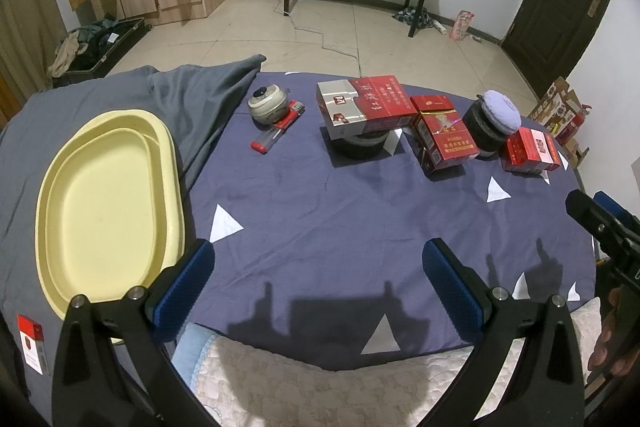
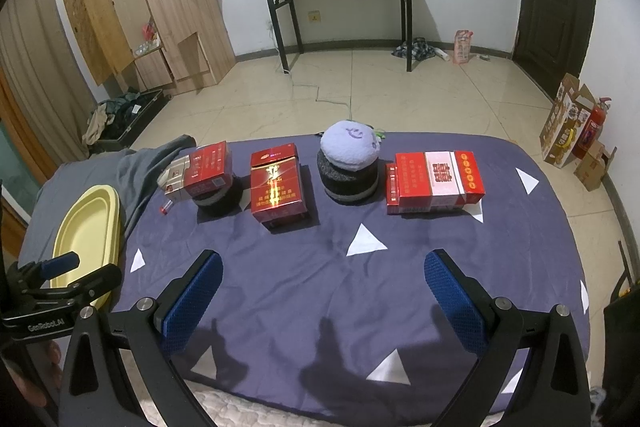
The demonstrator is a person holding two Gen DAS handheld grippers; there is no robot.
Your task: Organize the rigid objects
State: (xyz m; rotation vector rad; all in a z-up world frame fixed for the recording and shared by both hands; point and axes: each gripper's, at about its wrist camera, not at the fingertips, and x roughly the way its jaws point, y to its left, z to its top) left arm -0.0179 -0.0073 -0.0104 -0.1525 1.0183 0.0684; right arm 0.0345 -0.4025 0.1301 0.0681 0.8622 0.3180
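Several red cigarette boxes lie along the far edge of the blue cloth: a long carton [image 1: 362,107] [image 2: 200,169] resting on a dark round object, a red pack [image 1: 440,135] [image 2: 276,183], and a red-and-white box [image 1: 530,151] [image 2: 434,181]. A red lighter [image 1: 276,133] and a small round ceramic pot [image 1: 267,104] sit to the left. A yellow tray [image 1: 104,203] [image 2: 86,227] lies empty at the left. My left gripper [image 1: 318,291] is open over bare cloth. My right gripper [image 2: 322,295] is open too, short of the boxes.
A dark cylinder capped with a lilac cushion [image 1: 494,123] [image 2: 350,161] stands between the boxes. Grey fabric [image 1: 192,95] bunches behind the tray. A small red pack [image 1: 32,343] lies at the near left. A quilted pad [image 1: 320,391] edges the front.
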